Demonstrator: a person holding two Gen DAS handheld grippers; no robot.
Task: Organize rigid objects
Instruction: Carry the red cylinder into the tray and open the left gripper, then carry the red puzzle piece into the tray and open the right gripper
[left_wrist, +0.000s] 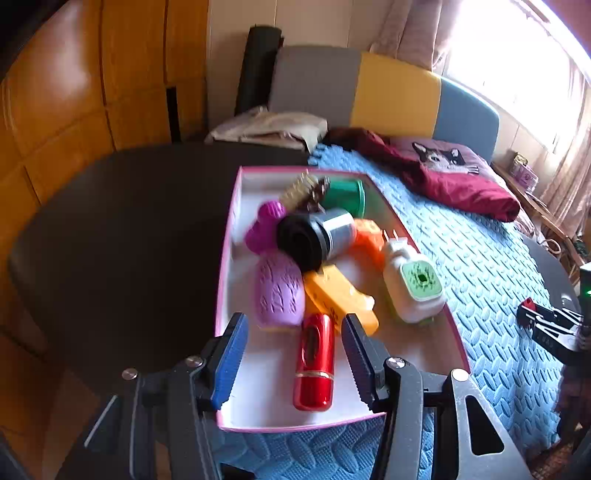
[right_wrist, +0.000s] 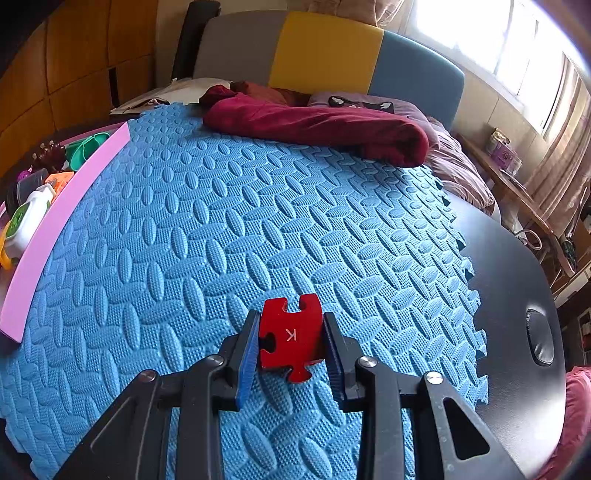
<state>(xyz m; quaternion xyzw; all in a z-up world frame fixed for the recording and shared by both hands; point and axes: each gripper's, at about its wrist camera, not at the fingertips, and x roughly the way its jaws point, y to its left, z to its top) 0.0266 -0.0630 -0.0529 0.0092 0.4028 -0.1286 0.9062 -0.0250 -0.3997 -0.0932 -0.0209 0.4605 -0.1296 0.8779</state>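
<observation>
1. Red metallic tube (left_wrist: 314, 363): lying loose on the white floor of the pink-rimmed box (left_wrist: 226, 266), at its near end, just in front of a yellow toy (left_wrist: 338, 295) and beside a purple ribbed ball (left_wrist: 279, 293). Likely light, stiff and glossy, so prone to slip and roll; best taken across the middle of the barrel, pads square to its length.
2. Left claw (left_wrist: 291, 354): partly open, jaws standing either side of the tube with clear gaps, pads touching nothing, holding nothing.
3. Rest of the box: black-and-grey cylinder (left_wrist: 314, 238), white-and-green plug-in device (left_wrist: 412, 284), green cup (left_wrist: 345, 195), all piled close together; hard plastic by the look, none fragile.
4. Red puzzle piece (right_wrist: 290, 338): flat, rigid, marked with a white letter, probably very light; thin edges give the only purchase.
5. Right claw (right_wrist: 290, 345): narrow, clamped on the puzzle piece by its two side edges, above the blue foam mat (right_wrist: 258, 206) on the dark worktop (right_wrist: 517, 266).
</observation>
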